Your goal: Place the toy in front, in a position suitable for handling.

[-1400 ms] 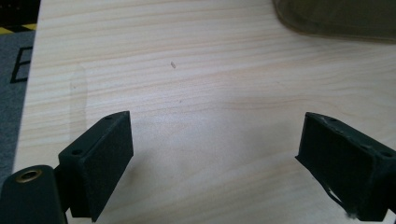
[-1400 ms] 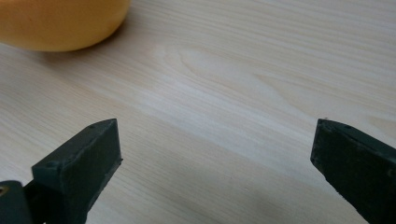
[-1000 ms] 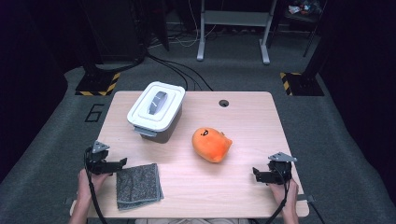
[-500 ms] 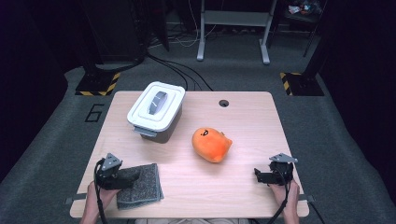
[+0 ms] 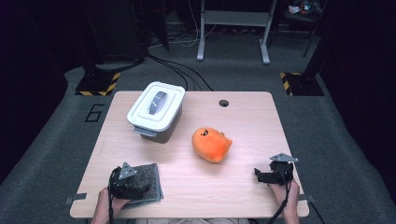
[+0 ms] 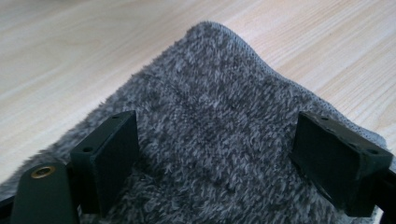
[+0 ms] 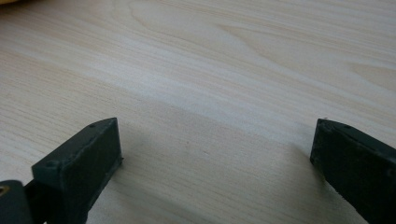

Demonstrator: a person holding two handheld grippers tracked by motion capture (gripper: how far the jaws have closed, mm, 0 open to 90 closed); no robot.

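A folded grey fluffy towel [image 5: 150, 176] lies at the table's near left corner. My left gripper [image 5: 139, 185] rests on top of it, held by a hand from below. In the left gripper view the towel [image 6: 215, 93] spreads under and between the two black jaws. The left gripper [image 6: 215, 154] stands wide and has just been closing slightly, with its pads [image 6: 112, 154] not pressing the pile. My right gripper [image 5: 258, 176] sits low at the near right of the table, open, with bare wood between its pads [image 7: 86, 163].
An orange plush toy [image 5: 211, 143] lies at the middle of the wooden table [image 5: 252, 121]. A white lidded box [image 5: 156, 109] with a grey handle stands at the back left. A small round hole [image 5: 223, 103] is near the far edge.
My left gripper has moved right from the table's left edge onto the grey towel. The right gripper has stayed where it was.
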